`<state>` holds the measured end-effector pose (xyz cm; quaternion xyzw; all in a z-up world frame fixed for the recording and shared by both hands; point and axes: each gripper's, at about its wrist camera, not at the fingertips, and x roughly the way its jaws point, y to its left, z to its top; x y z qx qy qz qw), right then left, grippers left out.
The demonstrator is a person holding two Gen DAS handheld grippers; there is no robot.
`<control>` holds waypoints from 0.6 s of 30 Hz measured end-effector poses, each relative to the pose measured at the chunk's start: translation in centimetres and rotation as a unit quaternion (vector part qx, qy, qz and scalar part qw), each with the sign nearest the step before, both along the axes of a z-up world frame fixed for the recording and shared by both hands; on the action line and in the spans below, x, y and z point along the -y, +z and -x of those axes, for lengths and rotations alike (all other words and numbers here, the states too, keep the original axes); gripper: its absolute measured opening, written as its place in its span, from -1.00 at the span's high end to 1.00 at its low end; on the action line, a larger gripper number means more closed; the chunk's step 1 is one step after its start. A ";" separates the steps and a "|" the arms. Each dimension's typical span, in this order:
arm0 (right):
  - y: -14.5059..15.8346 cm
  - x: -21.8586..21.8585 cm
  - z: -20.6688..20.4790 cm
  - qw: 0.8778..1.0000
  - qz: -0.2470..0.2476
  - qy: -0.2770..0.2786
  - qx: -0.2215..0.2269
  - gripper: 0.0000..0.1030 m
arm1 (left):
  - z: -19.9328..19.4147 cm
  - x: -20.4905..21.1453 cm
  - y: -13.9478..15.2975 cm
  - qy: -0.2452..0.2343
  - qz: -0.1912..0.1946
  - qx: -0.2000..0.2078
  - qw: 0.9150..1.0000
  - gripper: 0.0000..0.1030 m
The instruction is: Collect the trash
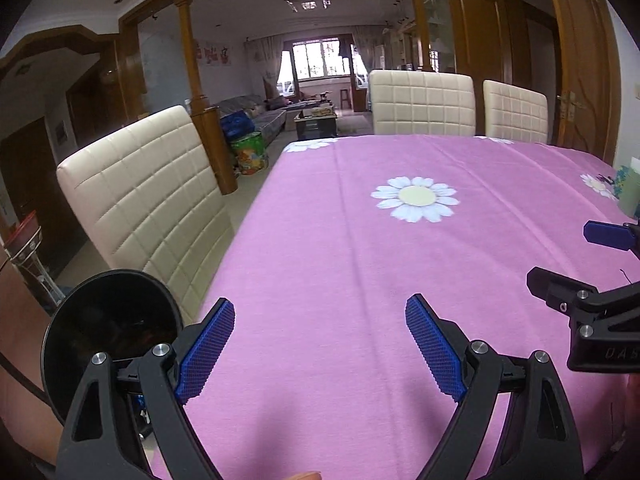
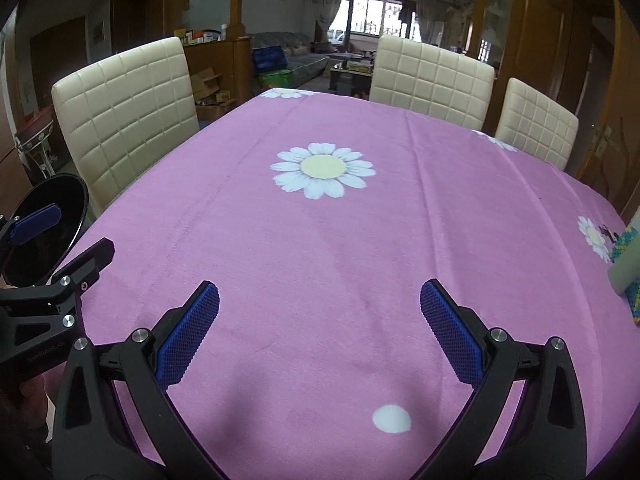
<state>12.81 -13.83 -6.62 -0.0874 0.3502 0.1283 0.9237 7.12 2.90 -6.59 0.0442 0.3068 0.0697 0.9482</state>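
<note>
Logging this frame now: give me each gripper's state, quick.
Left gripper: open, holding nothing, over the tablecloth.
Right gripper: open, holding nothing, over the same cloth.

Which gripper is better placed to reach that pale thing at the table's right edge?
Right, probably. The pale object lies just beyond the open right gripper on its right side, whereas the open left gripper sits farther left, with the right one between it and that edge.
</note>
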 end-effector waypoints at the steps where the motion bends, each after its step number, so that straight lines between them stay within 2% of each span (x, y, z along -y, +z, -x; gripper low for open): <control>1: 0.1 0.4 0.1 1.000 -0.001 -0.005 0.003 -0.92 | -0.1 0.3 0.0 0.000 0.000 0.001 1.000 -0.66; 10: 0.7 3.1 0.3 0.999 -0.034 -0.042 0.004 -0.93 | 0.0 2.4 0.7 -0.013 -0.005 0.007 1.000 -0.66; 18: 1.2 4.2 0.7 0.997 -0.051 -0.058 0.006 -0.93 | -0.2 2.7 0.8 -0.002 0.015 0.007 1.000 -0.66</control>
